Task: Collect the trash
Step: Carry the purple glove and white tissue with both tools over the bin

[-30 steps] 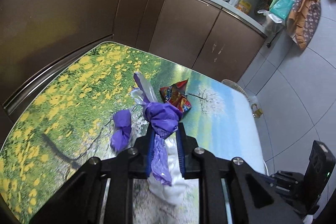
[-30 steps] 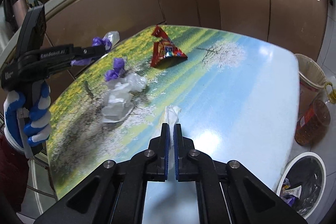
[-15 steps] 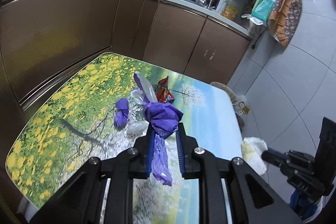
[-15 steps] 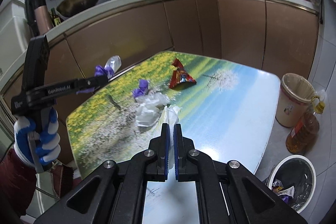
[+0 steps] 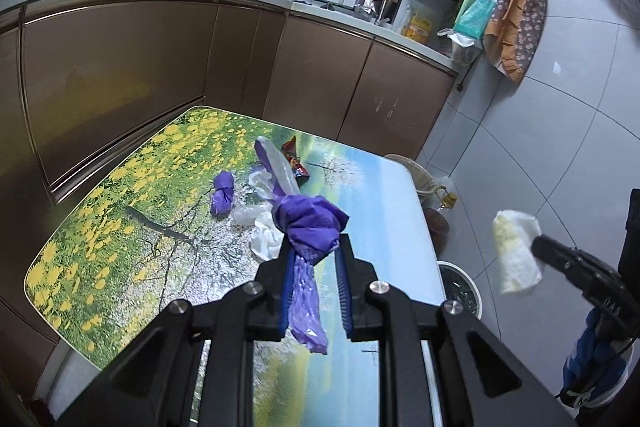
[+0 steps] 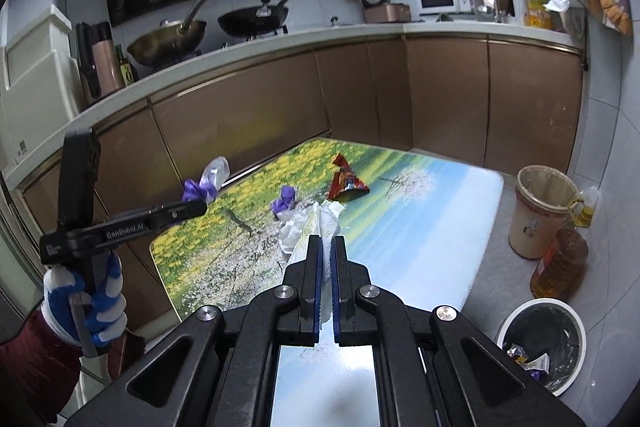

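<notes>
Left gripper (image 5: 313,259): jaws clamped on one purple plastic wad (image 5: 310,223), with a clear plastic piece sticking up from it toward upper centre of the left wrist frame. A tail of the purple film hangs down between the fingers.

Right gripper (image 6: 327,247): jaws pressed together on one white tissue (image 6: 326,217), pinched thin between the pads. From the left wrist view the same tissue shows at right of frame, hanging off the other gripper's tip over the floor tiles.

Left on the table (image 6: 420,227), centre of frame:
- 1 purple knot (image 6: 285,201)
- 1 red snack wrapper (image 6: 346,183), just right of the knot
- a pile of white/clear plastic (image 5: 262,223), count not clear, touching or overlapping each other, near the knot

Bins: 2 on the floor. One beige bin (image 6: 540,211) at the table's far right corner, one white-rimmed trash can (image 6: 540,343) at lower right with a few wrappers inside. 1 oil bottle (image 6: 560,259) stands between them.

1 gloved hand (image 6: 86,299), blue and white, grips the left tool's handle at lower left of the right wrist frame.
</notes>
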